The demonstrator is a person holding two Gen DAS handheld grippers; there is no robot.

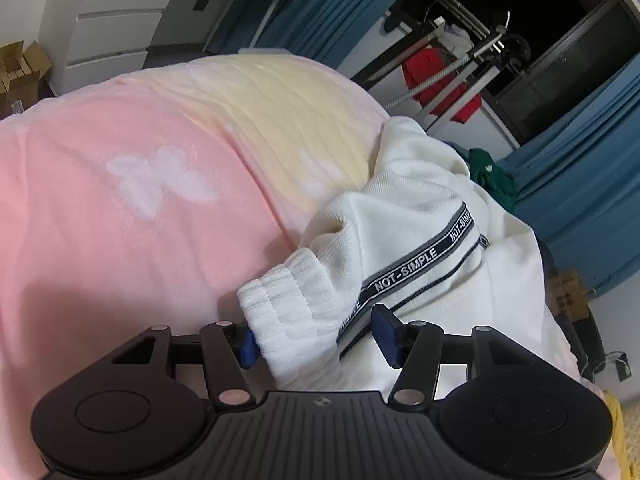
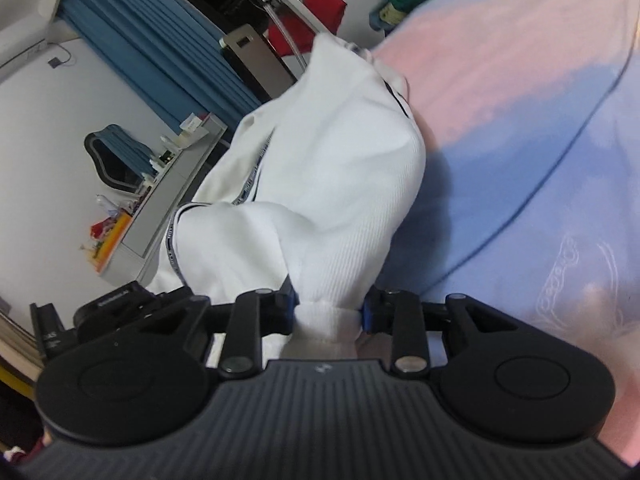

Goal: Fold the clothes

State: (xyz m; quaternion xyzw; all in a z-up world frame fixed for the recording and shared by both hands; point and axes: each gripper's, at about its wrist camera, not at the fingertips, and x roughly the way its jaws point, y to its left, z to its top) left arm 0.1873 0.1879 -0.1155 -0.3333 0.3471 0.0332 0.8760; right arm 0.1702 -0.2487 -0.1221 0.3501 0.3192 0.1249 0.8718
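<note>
A white sweatshirt (image 1: 408, 232) with a dark band reading NOT-SIMPLE lies bunched on a pink, yellow and blue blanket (image 1: 140, 168). My left gripper (image 1: 316, 340) is open; the ribbed white cuff (image 1: 292, 304) lies between its blue pads, with a gap on the right side. In the right wrist view the same sweatshirt (image 2: 332, 184) is lifted in a bunch above the blanket (image 2: 520, 120). My right gripper (image 2: 328, 312) is shut on its ribbed cuff (image 2: 326, 320).
A white drawer unit (image 1: 116, 28) and cardboard boxes (image 1: 20, 72) stand behind the bed. Blue curtains (image 1: 580, 184), a metal rack with red clothing (image 1: 444, 80) and a green garment (image 1: 492, 176) are at the right. A grey desk (image 2: 168, 184) with clutter shows at the left.
</note>
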